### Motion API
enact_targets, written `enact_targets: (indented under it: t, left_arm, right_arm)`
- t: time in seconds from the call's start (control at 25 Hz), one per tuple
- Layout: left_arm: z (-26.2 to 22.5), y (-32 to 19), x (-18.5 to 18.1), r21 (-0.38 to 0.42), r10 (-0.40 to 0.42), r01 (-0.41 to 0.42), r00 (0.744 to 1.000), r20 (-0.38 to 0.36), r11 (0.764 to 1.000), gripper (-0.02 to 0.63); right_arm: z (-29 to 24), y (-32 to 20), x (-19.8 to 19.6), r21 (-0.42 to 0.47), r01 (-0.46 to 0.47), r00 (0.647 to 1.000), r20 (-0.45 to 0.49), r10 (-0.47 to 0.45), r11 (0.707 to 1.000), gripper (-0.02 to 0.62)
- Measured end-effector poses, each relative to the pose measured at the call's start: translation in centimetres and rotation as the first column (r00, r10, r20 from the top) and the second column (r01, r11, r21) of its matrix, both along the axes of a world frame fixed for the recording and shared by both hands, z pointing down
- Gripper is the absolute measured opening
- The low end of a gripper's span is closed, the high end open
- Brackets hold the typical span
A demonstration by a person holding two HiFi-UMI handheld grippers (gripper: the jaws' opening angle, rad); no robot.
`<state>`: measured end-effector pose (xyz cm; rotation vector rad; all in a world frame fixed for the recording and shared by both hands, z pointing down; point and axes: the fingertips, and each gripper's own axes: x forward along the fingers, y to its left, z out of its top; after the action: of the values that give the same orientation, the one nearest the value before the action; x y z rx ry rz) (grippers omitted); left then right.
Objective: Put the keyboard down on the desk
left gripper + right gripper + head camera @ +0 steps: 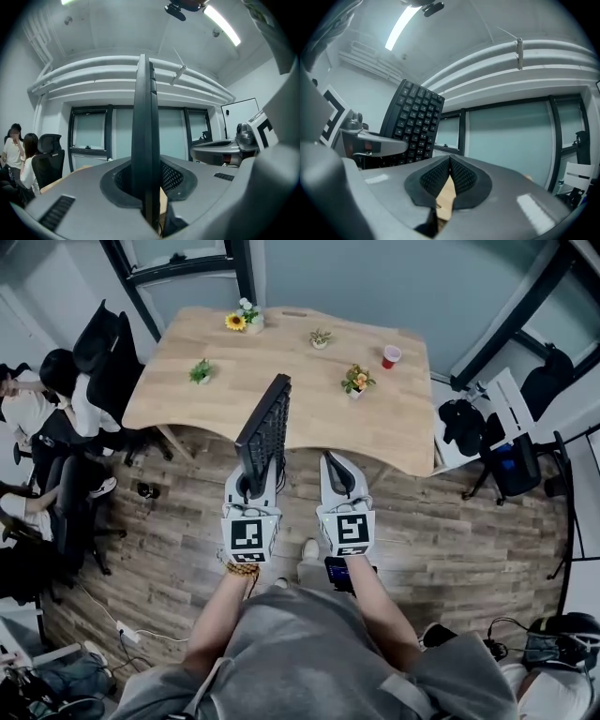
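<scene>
Keyboard (pixel 264 427) stands on edge, clamped in the left gripper (pixel 249 480) — not yet laid on the wooden desk (pixel 169 381) — while the right gripper (pixel 333 463) is closed on nothing.

My left gripper (pixel 251 482) clamped on the keyboard (pixel 265 427), keyboard on edge over the desk's (pixel 309 418) near edge, my right gripper (pixel 333 463) just beside, jaws together and empty, cup (pixel 391 356) near the far right corner, sunflowers (pixel 241 321) at the far edge, plant (pixel 201 371) near the left edge

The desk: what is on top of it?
A sunflower pot, a leafy plant, a tiny plant, an orange-flower pot and a red cup. The keyboard hides a strip of desk.
</scene>
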<state>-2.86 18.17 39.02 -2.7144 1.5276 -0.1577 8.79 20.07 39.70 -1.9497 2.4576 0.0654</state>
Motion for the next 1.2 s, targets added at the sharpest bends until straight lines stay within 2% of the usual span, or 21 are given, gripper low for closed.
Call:
enact_targets:
  t: [0.28, 0.72, 0.96, 1.2]
  left_arm:
    - [-0.1, -4.2, 2.6, 0.0, -0.046, 0.046, 0.999, -0.001, 0.999, 0.086]
    - [1.9, -9.0, 1.4, -0.044, -0.104, 0.102, 0.993, -0.054, 0.994, 0.086]
    - [1.9, -16.1, -0.1, -0.063, -0.088, 0.082, 0.991, -0.098, 0.995, 0.086]
    - [1.1, -21.9, -1.1, -0.053, -0.028, 0.02, 0.988, -0.154, 0.998, 0.086]
  right_arm:
    - [1.3, -5.3, 2.8, -0.028, 0.064, 0.998, 0.012, -0.064, 0.998, 0.011]
    - [3.7, -10.4, 2.1, -0.076, 0.142, 0.99, -0.011, -0.143, 0.987, 0.011]
    - [3.8, -16.9, 0.3, -0.108, 0.152, 0.986, -0.056, -0.159, 0.982, 0.011]
    - [3.5, -23.0, -0.8, -0.122, 0.16, 0.979, -0.106, -0.174, 0.979, 0.011]
